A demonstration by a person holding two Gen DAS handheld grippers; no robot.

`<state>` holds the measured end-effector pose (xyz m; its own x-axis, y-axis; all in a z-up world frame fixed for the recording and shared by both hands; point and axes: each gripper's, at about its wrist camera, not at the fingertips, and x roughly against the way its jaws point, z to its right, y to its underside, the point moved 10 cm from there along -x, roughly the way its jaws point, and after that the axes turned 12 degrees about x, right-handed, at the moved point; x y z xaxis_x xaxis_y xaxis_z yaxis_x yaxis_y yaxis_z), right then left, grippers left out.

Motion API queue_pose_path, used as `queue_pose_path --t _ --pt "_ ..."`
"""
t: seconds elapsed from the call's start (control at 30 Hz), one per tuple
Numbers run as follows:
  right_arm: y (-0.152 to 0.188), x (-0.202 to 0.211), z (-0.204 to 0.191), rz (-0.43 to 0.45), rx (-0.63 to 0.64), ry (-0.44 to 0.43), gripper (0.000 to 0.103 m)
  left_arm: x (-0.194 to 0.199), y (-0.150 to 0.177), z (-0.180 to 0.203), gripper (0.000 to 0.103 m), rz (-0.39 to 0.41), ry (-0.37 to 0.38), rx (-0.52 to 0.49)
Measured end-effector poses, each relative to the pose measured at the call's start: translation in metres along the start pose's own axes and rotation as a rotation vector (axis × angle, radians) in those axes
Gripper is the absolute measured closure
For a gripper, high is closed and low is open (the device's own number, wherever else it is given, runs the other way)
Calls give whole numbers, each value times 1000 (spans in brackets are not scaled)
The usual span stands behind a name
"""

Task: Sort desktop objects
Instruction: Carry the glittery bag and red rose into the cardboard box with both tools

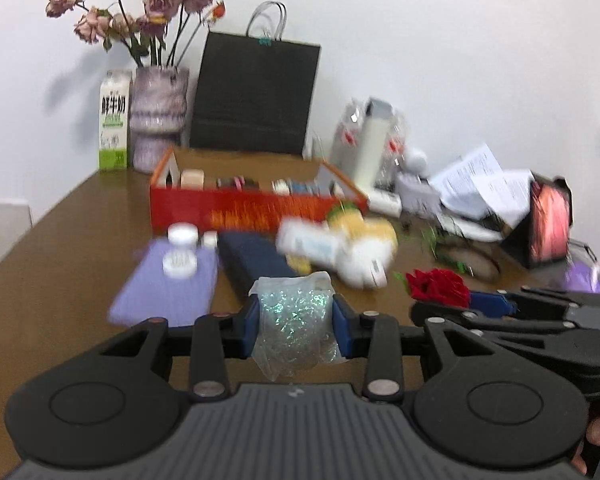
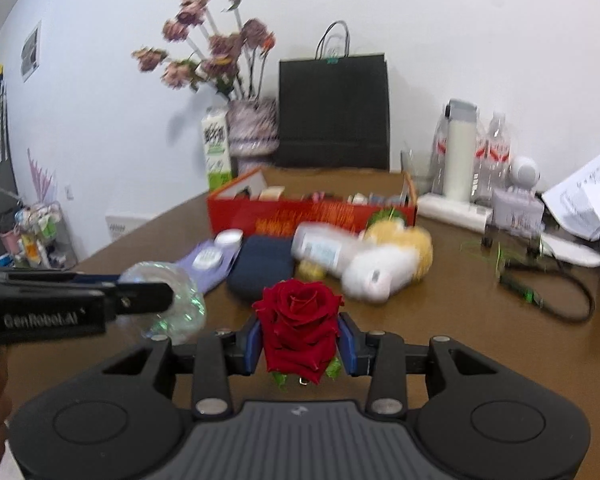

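In the left wrist view we saw our left gripper (image 1: 296, 322) pinching a clear bag of glitter (image 1: 292, 320) between its 2 blue pads above the brown table (image 1: 60, 264), with the right gripper (image 1: 440, 306) just beside it to the right, clamped on a red rose (image 1: 438, 286). In the right wrist view the rose (image 2: 300, 320) sat squeezed between the right gripper's (image 2: 302, 344) 2 pads, while ahead lay a purple case (image 2: 210, 258), a dark blue pouch (image 2: 262, 266), a white bottle (image 2: 324, 248) and a plush toy (image 2: 384, 260), all in front of the red box (image 2: 312, 214).
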<state>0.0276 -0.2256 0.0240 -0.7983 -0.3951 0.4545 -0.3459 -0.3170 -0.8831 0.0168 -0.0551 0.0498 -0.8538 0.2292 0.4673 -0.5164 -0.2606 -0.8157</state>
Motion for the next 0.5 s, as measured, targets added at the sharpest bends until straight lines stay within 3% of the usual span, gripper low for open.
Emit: queue_pose_path --t 0.23,0.37,0.47,0.5 --pt "-101 -86 67 42 25 23 66 -90 -109 -10 65 -7 -14 35" --pt "-144 -172 109 -53 48 19 65 -169 -165 -15 65 -37 -44 26" --pt "-157 -241 135 -165 71 50 65 -235 -183 -26 65 -107 -105 19" --pt "-158 -262 139 -201 81 36 65 -259 -183 -28 65 -164 -108 26"
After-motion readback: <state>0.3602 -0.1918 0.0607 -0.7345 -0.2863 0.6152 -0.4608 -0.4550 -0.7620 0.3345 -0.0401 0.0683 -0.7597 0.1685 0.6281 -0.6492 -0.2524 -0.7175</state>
